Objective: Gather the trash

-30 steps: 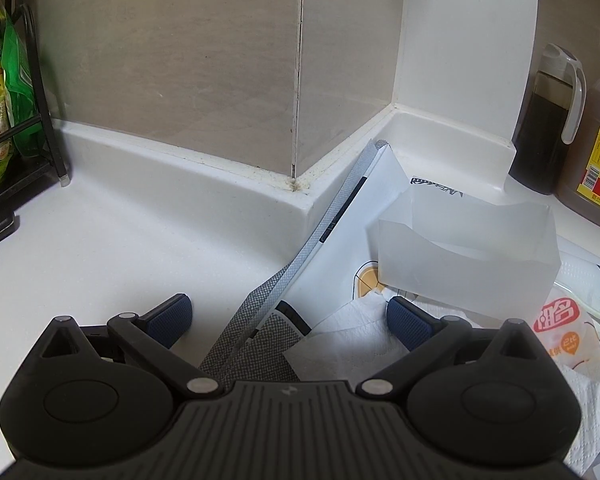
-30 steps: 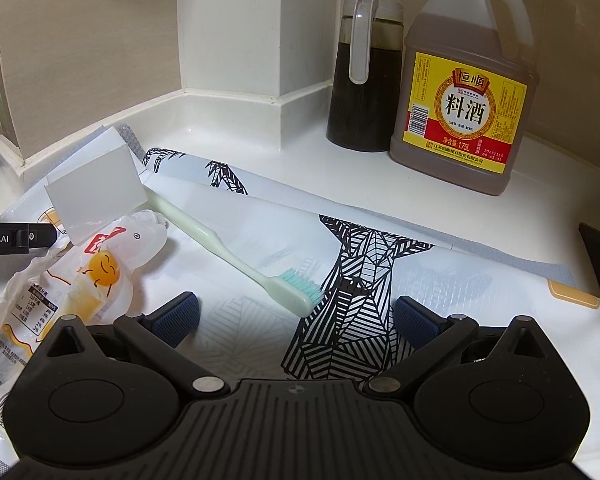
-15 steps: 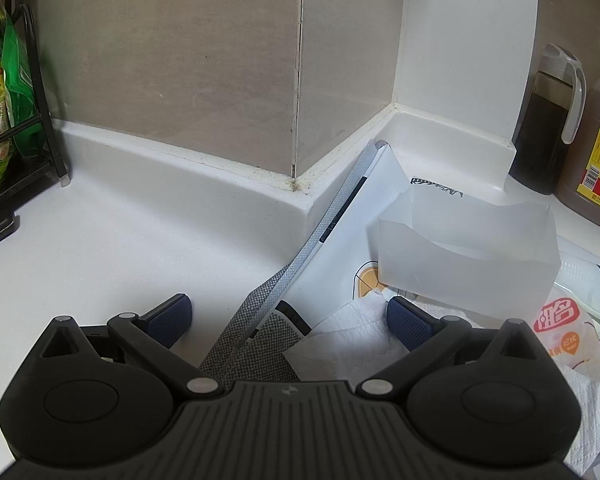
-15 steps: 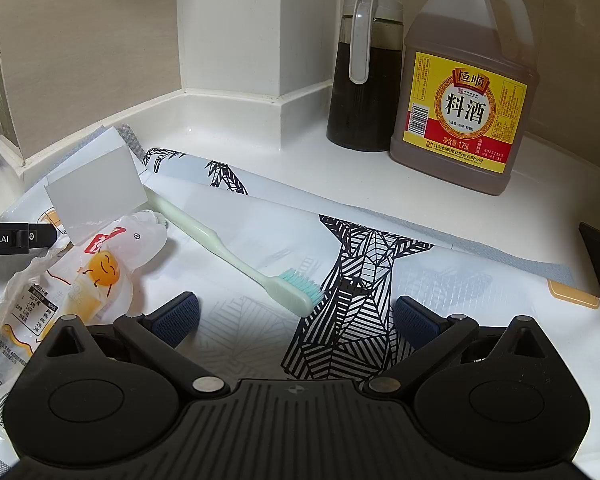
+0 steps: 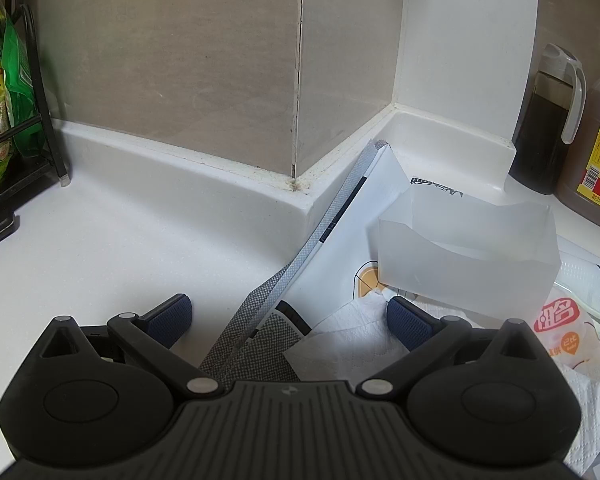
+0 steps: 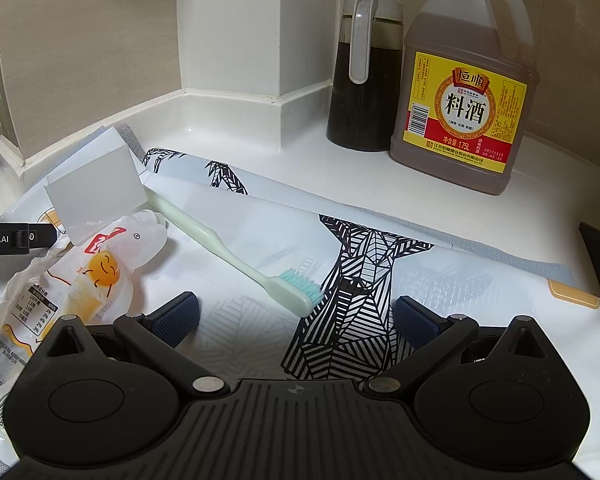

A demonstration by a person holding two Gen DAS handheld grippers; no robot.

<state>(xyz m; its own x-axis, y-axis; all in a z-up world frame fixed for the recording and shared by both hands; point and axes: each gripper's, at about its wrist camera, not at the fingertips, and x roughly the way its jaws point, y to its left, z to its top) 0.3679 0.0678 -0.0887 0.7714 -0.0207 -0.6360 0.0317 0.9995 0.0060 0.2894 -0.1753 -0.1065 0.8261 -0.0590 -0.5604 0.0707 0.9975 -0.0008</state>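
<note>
A white printed bag lies flat on the counter with trash on it. A pale green toothbrush lies across it, bristles just ahead of my open right gripper. Left of it sit a snack wrapper and a frosted plastic box. In the left wrist view my left gripper stands open over the bag's grey edge, its right finger resting on a white paper tissue. The frosted box and the wrapper lie just beyond.
A dark sauce jug and a large cooking wine bottle stand at the back by the white pillar. A black rack with green packets is at the far left. The tiled wall corner rises behind the white counter.
</note>
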